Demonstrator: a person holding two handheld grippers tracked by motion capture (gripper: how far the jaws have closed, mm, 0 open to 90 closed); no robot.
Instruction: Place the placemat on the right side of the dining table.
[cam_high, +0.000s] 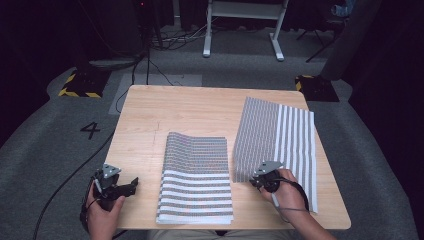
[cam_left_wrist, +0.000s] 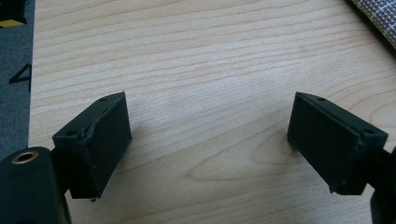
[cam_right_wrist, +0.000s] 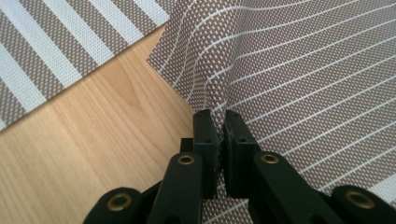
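Note:
A brown-and-white striped woven mat (cam_high: 295, 145) lies at the right of the table, its left half (cam_high: 257, 132) turned over to show a finer pattern. My right gripper (cam_high: 260, 176) is at the near corner of that half. In the right gripper view, my right gripper (cam_right_wrist: 218, 116) is shut on a raised fold of this mat (cam_right_wrist: 303, 70). A stack of similar mats (cam_high: 197, 180) lies in the middle of the table, its far end curling up. My left gripper (cam_high: 131, 184) hovers at the table's near left edge. In the left gripper view, my left gripper (cam_left_wrist: 209, 116) stands open over bare wood.
The wooden table (cam_high: 165, 110) stands on grey carpet. Part of the stack of mats (cam_right_wrist: 70, 37) lies across bare wood from the pinched mat. A white desk frame (cam_high: 242, 30) and cables lie on the floor beyond the table's far edge.

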